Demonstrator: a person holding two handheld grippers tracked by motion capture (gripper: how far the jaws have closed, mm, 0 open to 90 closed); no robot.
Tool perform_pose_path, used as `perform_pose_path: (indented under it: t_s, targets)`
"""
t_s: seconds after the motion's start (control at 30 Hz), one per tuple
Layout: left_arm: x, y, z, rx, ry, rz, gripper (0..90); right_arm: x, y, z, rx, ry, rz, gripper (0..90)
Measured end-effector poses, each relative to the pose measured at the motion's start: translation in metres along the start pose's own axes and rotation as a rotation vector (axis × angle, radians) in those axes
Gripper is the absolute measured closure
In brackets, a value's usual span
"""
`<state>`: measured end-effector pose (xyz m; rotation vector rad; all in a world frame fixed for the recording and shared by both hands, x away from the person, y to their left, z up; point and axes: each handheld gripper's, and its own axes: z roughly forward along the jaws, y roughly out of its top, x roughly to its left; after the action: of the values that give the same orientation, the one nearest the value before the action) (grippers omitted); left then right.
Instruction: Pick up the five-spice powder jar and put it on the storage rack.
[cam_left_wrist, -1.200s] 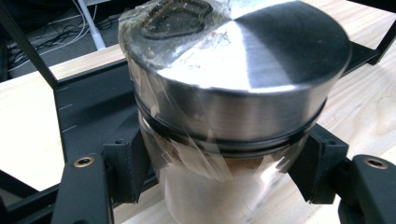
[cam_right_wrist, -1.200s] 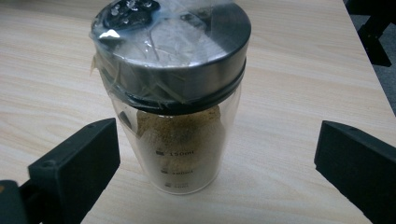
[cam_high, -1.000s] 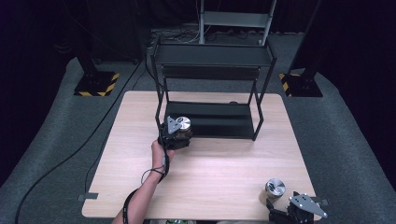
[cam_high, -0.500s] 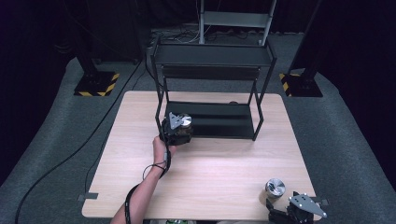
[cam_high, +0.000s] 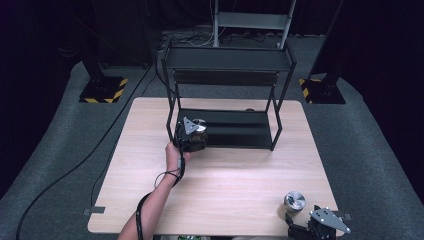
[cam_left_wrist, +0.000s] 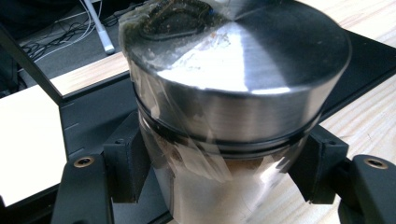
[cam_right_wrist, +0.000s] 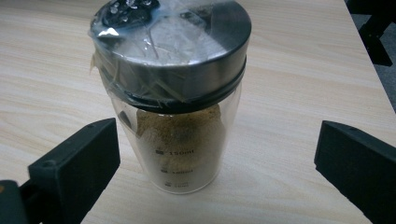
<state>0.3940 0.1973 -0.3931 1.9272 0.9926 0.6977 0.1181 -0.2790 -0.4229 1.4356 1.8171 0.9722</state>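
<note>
In the high view, the left gripper (cam_high: 192, 134) sits at the near left corner of a black two-tier rack (cam_high: 227, 90) that stands on the far half of the worktop (cam_high: 220, 185). It carries a lidded jar (cam_high: 199, 126) at the near edge of the rack's bottom shelf; whether the jar rests on the shelf or hangs just above it cannot be told. A second jar (cam_high: 294, 201) stands upright near the worktop's near right corner, and the right gripper (cam_high: 320, 227) lies just nearer than it.

In the left gripper view, the two black jaws are clamped on the held jar (cam_left_wrist: 233, 107), one on each side of the glass just below the lid. The brushed-metal lid is wrapped in crinkled clear film, with a dark shaker insert at its far left. The black shelf lies beneath and behind it.

In the right gripper view, the jaws stand wide apart on either side of the second jar (cam_right_wrist: 180, 112), touching nothing. This jar is clear glass with printed volume marks, partly filled with tan powder, with the same film-wrapped metal lid.

Both jars look rigid, fairly light and breakable. The glass is smooth and the film likely slick, so the firmest hold is probably on the bare glass below the lid, squeezed gently.
</note>
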Motion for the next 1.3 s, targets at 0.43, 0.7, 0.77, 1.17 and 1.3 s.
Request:
perform_pose_path:
  t_s: [0.43, 0.7, 0.77, 1.17, 1.3]
  targets:
    - [0.013, 0.006, 0.012, 0.011, -0.022, -0.057, 30.9, 0.000, 0.000, 0.000, 0.000, 0.001, 0.001, 0.0]
    - [0.016, 0.009, 0.019, 0.013, -0.015, -0.071, 30.9, -0.001, 0.000, 0.000, -0.001, 0.001, 0.001, 0.0]
    - [0.016, 0.010, 0.021, 0.013, -0.012, -0.077, 30.9, -0.001, 0.000, 0.000, -0.001, 0.000, 0.001, 0.0]
    - [0.022, 0.013, 0.030, 0.022, 0.000, -0.095, 30.9, 0.000, 0.000, 0.001, 0.002, 0.000, -0.004, 0.0]
    - [0.023, 0.013, 0.033, 0.021, 0.006, -0.106, 30.9, 0.000, 0.000, 0.001, 0.002, 0.000, -0.006, 0.0]
